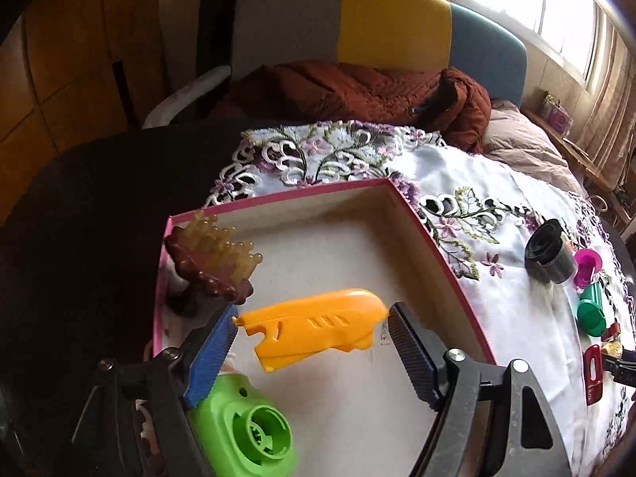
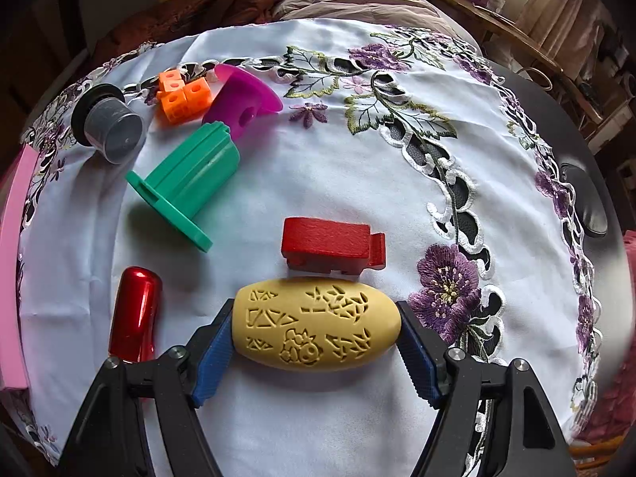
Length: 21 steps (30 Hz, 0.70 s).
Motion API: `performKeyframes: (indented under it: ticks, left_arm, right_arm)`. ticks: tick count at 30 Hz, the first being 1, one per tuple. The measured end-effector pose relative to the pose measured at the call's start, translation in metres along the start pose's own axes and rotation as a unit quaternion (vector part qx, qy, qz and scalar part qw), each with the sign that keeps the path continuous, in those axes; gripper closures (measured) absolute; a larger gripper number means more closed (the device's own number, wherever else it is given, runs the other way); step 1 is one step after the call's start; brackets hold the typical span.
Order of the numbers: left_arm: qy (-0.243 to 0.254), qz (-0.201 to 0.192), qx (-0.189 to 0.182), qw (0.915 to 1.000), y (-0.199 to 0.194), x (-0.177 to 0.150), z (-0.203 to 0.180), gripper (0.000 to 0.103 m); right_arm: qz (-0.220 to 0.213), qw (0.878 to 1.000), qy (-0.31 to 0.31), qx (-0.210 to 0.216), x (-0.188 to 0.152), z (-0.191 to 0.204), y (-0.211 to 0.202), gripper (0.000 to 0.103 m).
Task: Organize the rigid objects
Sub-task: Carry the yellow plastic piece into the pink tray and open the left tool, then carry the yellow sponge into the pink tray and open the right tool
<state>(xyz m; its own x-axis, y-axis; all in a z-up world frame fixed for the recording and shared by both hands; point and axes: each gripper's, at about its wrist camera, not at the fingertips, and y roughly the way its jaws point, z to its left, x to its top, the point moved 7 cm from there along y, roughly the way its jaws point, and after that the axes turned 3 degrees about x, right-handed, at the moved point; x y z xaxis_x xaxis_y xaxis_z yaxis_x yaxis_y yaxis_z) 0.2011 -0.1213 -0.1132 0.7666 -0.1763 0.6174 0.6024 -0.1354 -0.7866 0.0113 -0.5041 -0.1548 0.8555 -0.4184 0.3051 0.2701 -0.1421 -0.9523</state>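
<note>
In the left wrist view a pink-rimmed box (image 1: 278, 198) holds an orange plastic piece (image 1: 318, 324), a green round-holed part (image 1: 246, 429) and a brown brush with yellow bristles (image 1: 216, 262). My left gripper (image 1: 314, 357) is over the box, its pads at both ends of the orange piece. In the right wrist view my right gripper (image 2: 314, 351) grips a carved yellow egg-shaped object (image 2: 316, 324) by its ends on the cloth. Around it lie a red block (image 2: 332, 248), a red metallic cylinder (image 2: 135, 314), a green spool (image 2: 187, 183), a magenta cone (image 2: 246, 99), orange cubes (image 2: 183, 95) and a grey cup (image 2: 111, 123).
A white embroidered cloth (image 2: 357, 167) covers the round dark table. The box's pink wall (image 2: 12, 262) stands at the left edge of the right wrist view. A black oval object (image 2: 586, 198) lies at the table's right edge. A bed with a rust quilt (image 1: 357, 91) lies beyond.
</note>
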Motion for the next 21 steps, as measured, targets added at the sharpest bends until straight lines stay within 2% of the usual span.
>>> performKeyframes:
  ticks: [4, 6, 10, 12, 21]
  left_arm:
    - [0.022, -0.006, 0.012, 0.9997, -0.003, 0.001, -0.002, 0.019]
    - [0.002, 0.003, 0.01, 0.9999, -0.003, 0.004, 0.002, 0.02]
    - [-0.01, -0.024, 0.018, 0.9995, -0.027, 0.003, 0.0, 0.019]
    - [-0.014, -0.036, 0.005, 0.9993, -0.042, -0.007, -0.006, 0.019]
    - [-0.008, -0.005, -0.008, 0.9999, -0.073, -0.076, -0.029, 0.019]
  right_arm:
    - [-0.002, 1.0, -0.003, -0.003, 0.0, 0.0, 0.0, 0.027]
    - [-0.003, 1.0, -0.003, -0.003, 0.0, 0.0, -0.001, 0.027]
    - [-0.003, 1.0, -0.003, -0.003, 0.0, -0.001, -0.001, 0.027]
    - [-0.003, 1.0, -0.006, -0.005, 0.0, 0.0, -0.001, 0.027]
    - [-0.007, 1.0, -0.012, -0.009, -0.001, 0.001, -0.002, 0.027]
